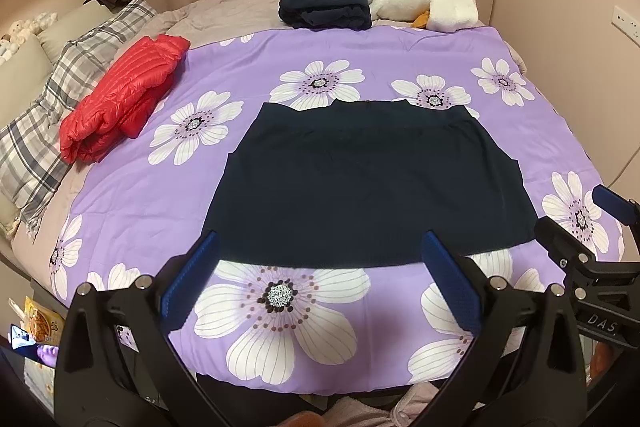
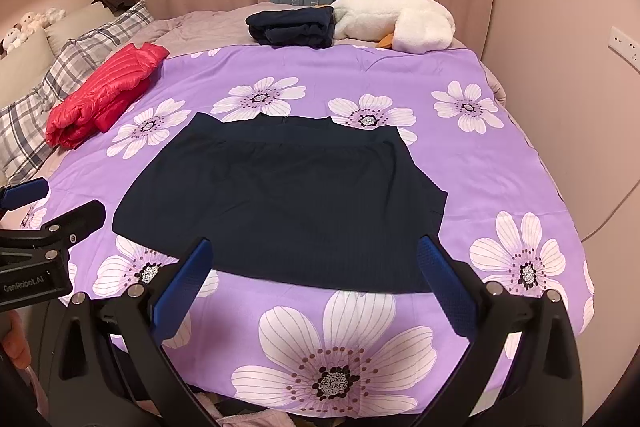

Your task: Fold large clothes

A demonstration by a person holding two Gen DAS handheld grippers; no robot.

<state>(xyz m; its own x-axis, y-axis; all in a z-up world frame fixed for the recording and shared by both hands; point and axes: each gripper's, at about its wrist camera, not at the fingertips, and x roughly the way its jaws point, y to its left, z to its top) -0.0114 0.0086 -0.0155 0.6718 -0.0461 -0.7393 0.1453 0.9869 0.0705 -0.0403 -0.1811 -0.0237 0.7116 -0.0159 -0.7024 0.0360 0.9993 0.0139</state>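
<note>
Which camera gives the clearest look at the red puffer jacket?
The left wrist view: the red puffer jacket appears larger there, with its quilted channels and folded layers easy to read. The right wrist view shows the same jacket smaller and nearer the frame's left edge.

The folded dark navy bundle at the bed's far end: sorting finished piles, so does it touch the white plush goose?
Touching. In the right wrist view the folded dark navy bundle butts against the white plush goose, no bedding showing between them.
</note>
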